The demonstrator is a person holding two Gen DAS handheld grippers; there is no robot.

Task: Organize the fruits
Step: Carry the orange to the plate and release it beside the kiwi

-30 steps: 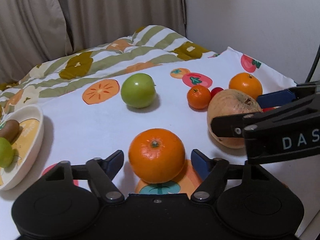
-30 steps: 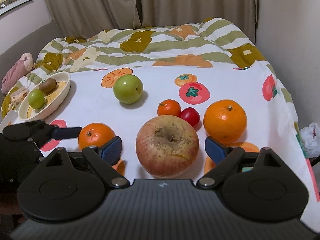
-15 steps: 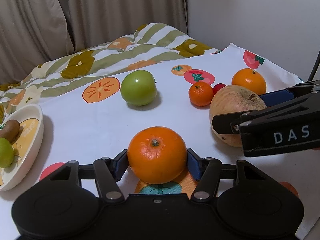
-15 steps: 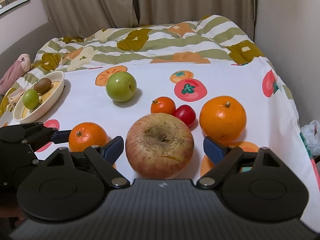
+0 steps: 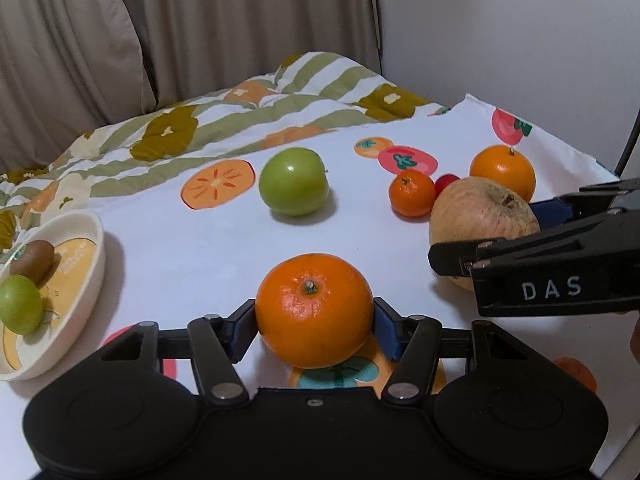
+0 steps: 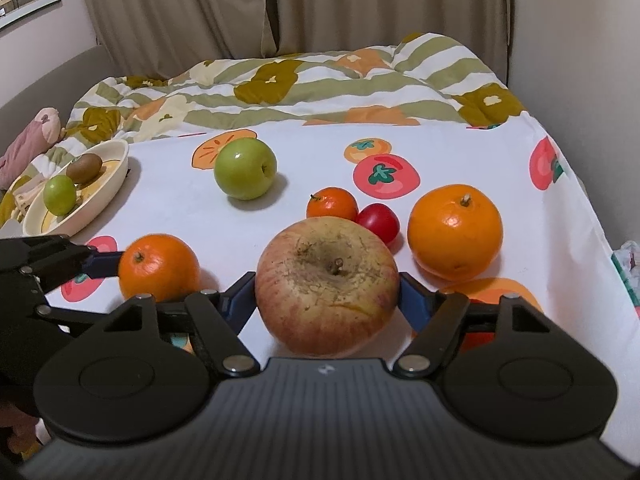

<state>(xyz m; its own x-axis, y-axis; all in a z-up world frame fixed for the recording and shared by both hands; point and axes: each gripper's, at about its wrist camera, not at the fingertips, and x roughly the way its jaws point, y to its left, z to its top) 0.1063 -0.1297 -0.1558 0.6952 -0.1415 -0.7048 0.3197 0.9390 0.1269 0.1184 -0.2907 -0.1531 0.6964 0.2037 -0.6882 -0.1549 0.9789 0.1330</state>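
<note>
Jaws clamp orange [image 5: 314, 310] and apple [image 6: 326, 284].

We hold both tongs low and level, pointing forward side by side. Our left tongs [image 5: 315, 318] have their two blue-padded fingers [image 5: 243, 326] pressed against either side of an orange [image 5: 315, 309], one pad on each flank. Our right tongs [image 6: 327, 298] are likewise clamped, their blue pads [image 6: 414, 300] touching the left and right sides of a big apple [image 6: 327, 283]. From the left camera, the right tongs reach in from the right edge, seen side-on; from the right camera, the left tongs come in from the left edge, close beside ours.
</note>
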